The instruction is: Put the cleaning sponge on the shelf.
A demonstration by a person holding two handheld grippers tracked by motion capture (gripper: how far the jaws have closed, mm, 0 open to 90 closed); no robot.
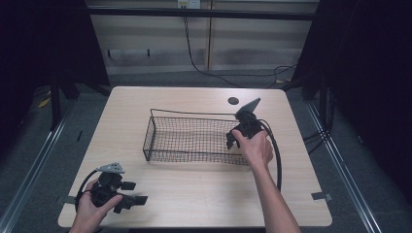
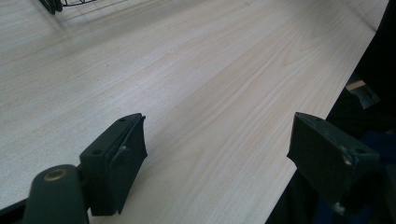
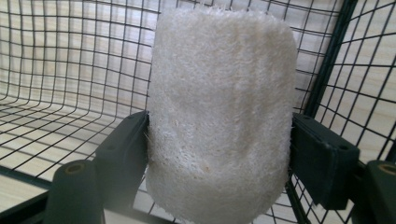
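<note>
Basket point(image 1: 160, 141) walls hem right gripper point(image 1: 232, 141) (wire close round); tabletop point(image 1: 194, 189) elsewhere open.

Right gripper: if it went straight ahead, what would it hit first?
The right gripper, shut on the white fibrous sponge, would probably meet the black wire mesh basket wall behind it; depth is unclear.

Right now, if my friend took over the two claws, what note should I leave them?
Right claw: shut on the white loofah sponge, held inside the right end of the black wire basket.
Left claw: open, holding nothing, low over the bare table at its near left corner.
Done: the sponge is gripped and already within the basket walls.
Left: probably lower it onto the mesh floor, open the claw and draw the hand back out. Whether the sponge touches the basket floor cannot be told.
</note>
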